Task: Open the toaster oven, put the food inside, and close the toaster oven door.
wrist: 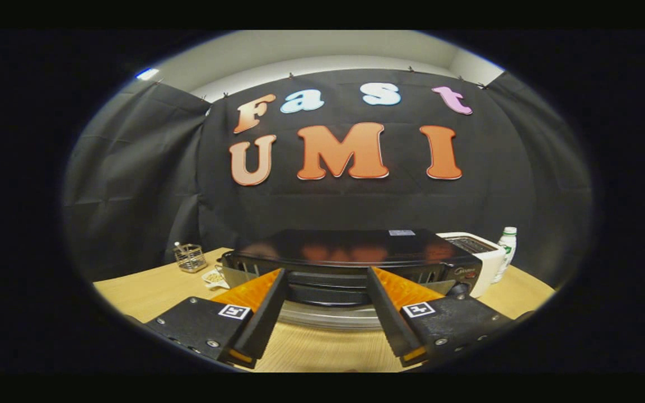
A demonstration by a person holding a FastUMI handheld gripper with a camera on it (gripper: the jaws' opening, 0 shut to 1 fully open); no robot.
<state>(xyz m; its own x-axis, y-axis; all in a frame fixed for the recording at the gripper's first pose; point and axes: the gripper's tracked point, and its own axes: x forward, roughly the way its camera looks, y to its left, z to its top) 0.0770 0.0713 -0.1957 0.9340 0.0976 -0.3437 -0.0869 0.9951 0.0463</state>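
While your gripper (pixel 327 277) stands with its fingers spread wide and holding nothing, the toaster oven (pixel 350 257) sits at twelve o'clock just beyond the fingertips, which overlap its front. You see its glossy black top; its door is largely hidden and what shows is hard to make out. At two o'clock a white appliance (pixel 476 249) touches its side, partly hidden, with a bottle (pixel 505 252) beside that. At ten o'clock sit a small dish (pixel 214 277) and a wire basket (pixel 190 257) on the wooden table (pixel 149 288).
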